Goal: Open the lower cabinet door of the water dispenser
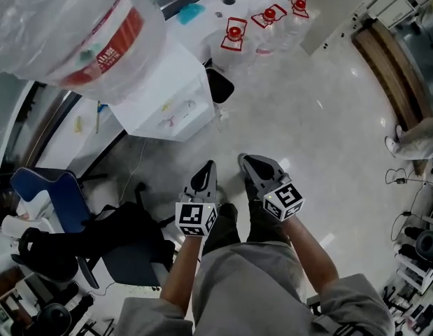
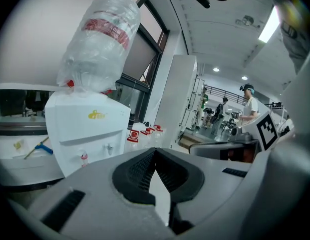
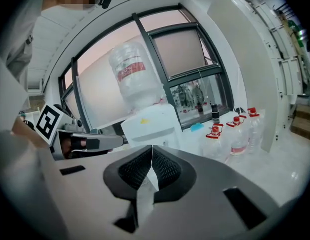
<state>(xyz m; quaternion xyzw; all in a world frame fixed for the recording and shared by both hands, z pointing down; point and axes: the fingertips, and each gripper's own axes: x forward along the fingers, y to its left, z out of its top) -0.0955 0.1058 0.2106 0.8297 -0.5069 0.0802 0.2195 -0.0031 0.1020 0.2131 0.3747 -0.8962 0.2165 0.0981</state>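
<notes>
In the head view we hold the left tool (image 1: 205, 171) and the right tool (image 1: 254, 165) side by side above the floor. Both have their jaws pressed together with nothing in them. The water dispenser (image 1: 171, 100) stands ahead and to our left, well apart from both, and the left tool is the nearer. From up here we cannot see its lower cabinet door.

In the left gripper view the left tool (image 2: 155, 154) is closed and empty. The water dispenser (image 2: 87, 129) sits left of the jaw line with its taps showing, but the tool's body hides the door below them.

In the right gripper view the right tool (image 3: 151, 156) is likewise closed on nothing, and the water dispenser (image 3: 149, 125) lies straight beyond its tips. We judge the reach must go forward and low.
</notes>
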